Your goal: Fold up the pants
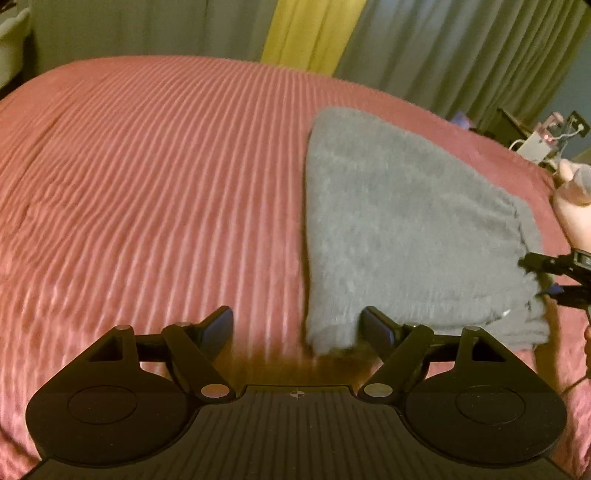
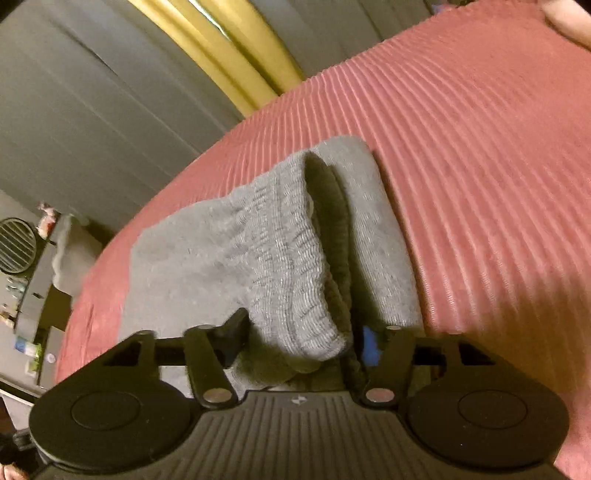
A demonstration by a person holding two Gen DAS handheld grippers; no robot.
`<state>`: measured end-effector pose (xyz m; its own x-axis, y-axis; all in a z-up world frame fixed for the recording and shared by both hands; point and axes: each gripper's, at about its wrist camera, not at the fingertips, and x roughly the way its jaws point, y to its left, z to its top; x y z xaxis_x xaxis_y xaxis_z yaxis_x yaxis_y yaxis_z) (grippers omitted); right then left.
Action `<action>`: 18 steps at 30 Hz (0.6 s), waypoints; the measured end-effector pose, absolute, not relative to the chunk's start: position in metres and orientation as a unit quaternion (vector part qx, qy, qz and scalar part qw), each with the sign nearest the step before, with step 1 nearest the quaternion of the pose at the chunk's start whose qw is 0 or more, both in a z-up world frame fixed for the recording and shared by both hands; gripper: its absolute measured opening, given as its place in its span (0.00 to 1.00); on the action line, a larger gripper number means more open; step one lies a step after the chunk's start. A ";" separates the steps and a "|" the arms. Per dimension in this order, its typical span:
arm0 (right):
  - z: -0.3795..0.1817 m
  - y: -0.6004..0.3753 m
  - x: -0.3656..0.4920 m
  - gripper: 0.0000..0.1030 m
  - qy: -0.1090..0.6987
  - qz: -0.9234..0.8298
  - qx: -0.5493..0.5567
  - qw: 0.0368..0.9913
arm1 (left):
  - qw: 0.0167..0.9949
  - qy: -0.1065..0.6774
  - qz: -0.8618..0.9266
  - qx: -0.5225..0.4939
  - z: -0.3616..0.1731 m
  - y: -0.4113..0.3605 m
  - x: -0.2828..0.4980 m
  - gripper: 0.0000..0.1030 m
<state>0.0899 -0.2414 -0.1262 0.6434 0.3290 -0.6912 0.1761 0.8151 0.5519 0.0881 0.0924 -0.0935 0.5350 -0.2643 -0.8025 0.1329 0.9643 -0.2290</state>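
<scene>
Folding stage: grey pants (image 1: 399,229) lie folded into a compact stack on the bed (image 1: 147,192), toward its right side in the left wrist view.
Bed: covered by a pink ribbed cover; the pants rest directly on it.
Left hand-held gripper (image 1: 297,328): jaws spread apart, nothing between them; the right finger (image 1: 376,328) sits at the near corner of the pants, the left finger over bare cover.
Right hand-held gripper (image 2: 301,339): jaws partly closed, the ribbed waistband (image 2: 291,266) lying between them; whether the pads press the cloth cannot be told.
Right gripper in left view: dark fingertips (image 1: 546,275) sit at the right edge of the pants stack.
Waistband: raised off the lower layer in the right wrist view, forming an open fold with a dark gap beneath.
Hand: the person's right hand (image 1: 572,206) shows at the frame edge, beside the far right corner of the pants.
Backdrop: grey curtains (image 1: 461,48) with a yellow panel (image 1: 306,29) hang behind the bed.
Image quality: both views show motion blur.
</scene>
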 end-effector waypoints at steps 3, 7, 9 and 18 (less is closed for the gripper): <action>-0.110 -0.249 0.078 0.84 0.399 0.031 0.273 0.875 | 0.879 0.451 -0.122 -0.093 -0.085 0.089 0.095 0.81; -0.105 -0.250 0.093 0.84 0.399 0.019 0.268 0.877 | 0.857 0.489 -0.138 -0.085 -0.099 0.073 0.114 0.77; -0.104 -0.242 0.092 0.83 0.404 0.022 0.280 0.870 | 0.848 0.503 -0.135 -0.097 -0.110 0.071 0.116 0.70; -0.108 -0.235 0.075 0.50 0.408 0.021 0.244 0.879 | 0.839 0.506 -0.143 -0.137 -0.122 0.073 0.116 0.64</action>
<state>0.0750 -0.2351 -0.1076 0.6662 0.2365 -0.7073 0.1619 0.8799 0.4467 0.1157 0.0731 -0.1217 0.4461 -0.3792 -0.8106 0.1018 0.9214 -0.3750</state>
